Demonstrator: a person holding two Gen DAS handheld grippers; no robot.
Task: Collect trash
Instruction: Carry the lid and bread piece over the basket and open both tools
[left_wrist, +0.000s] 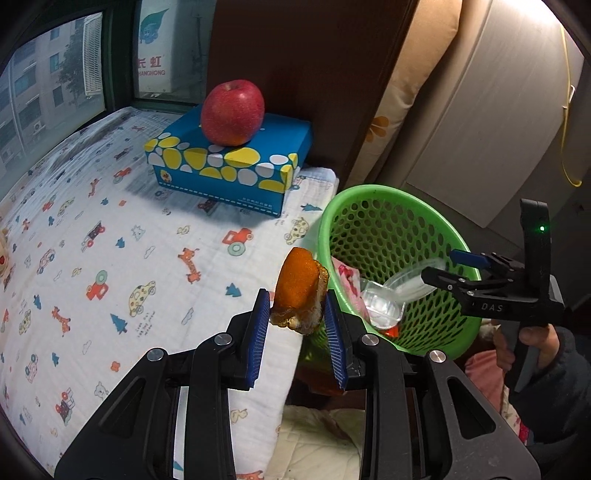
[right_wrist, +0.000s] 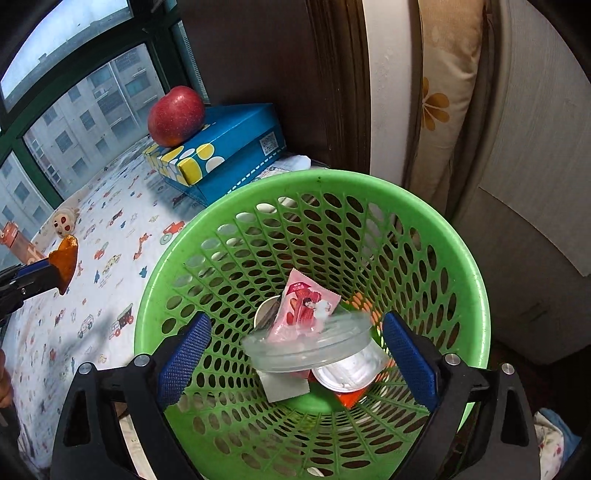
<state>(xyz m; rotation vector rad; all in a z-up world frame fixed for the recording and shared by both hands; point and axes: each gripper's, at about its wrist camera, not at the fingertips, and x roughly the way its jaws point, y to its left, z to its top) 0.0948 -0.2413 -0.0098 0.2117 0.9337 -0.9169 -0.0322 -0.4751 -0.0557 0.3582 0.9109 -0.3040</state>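
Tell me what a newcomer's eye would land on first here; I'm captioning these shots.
The green basket fills the right wrist view, with a pink wrapper and clear plastic lid inside. The left tool pinches an orange peel beside it, over the patterned sheet. Behind, a red apple sits on a blue box.

Daylight is entering through the window (left_wrist: 55, 70) at the far left, lighting the printed sheet (left_wrist: 110, 236) evenly. The blue box (left_wrist: 229, 162) is casting a soft shadow toward the near side. Fisheye distortion is bending both views, and dark vignetting is closing their corners. The clear plastic lid (right_wrist: 310, 343) is showing motion blur.
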